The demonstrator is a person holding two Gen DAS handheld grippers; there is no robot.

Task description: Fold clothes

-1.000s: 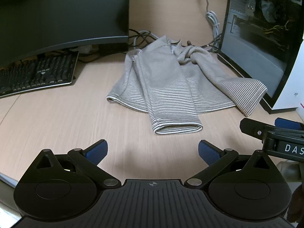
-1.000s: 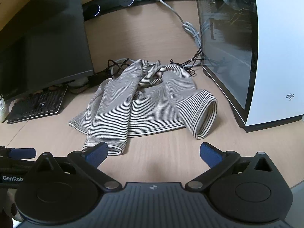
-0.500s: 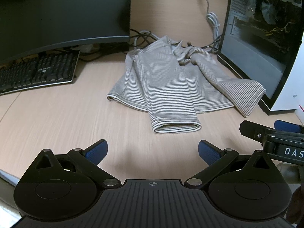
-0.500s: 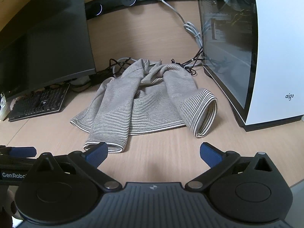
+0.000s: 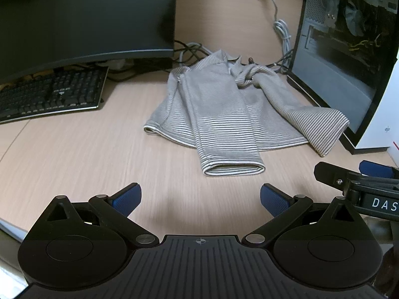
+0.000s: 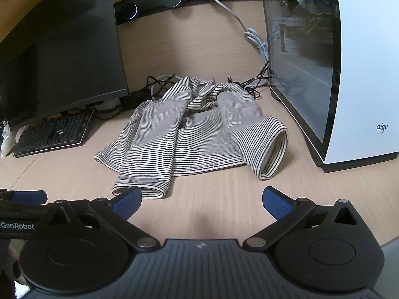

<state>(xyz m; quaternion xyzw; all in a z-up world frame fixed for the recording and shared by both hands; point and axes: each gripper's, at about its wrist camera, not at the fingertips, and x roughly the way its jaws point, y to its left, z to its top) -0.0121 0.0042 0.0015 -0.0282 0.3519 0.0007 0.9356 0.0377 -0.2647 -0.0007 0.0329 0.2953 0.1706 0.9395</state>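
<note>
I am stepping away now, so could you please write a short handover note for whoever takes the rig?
Left gripper: open, empty, above the desk, short of the shirt.
Right gripper: open, empty, near the shirt's near sleeve cuff.
Striped shirt: rumpled on the desk between monitor and PC case, both sleeves lying over the body.
Done: nothing folded.
Left: spread it flat, fold it.

An office desk [image 5: 74, 149]: monitor [image 5: 82, 15], keyboard [image 5: 49, 94], computer tower [image 6: 324, 62].

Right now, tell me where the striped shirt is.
The striped shirt lies crumpled on the wooden desk, centre of both wrist views, between the keyboard on its left and the computer case on its right, ahead of both open grippers.
</note>
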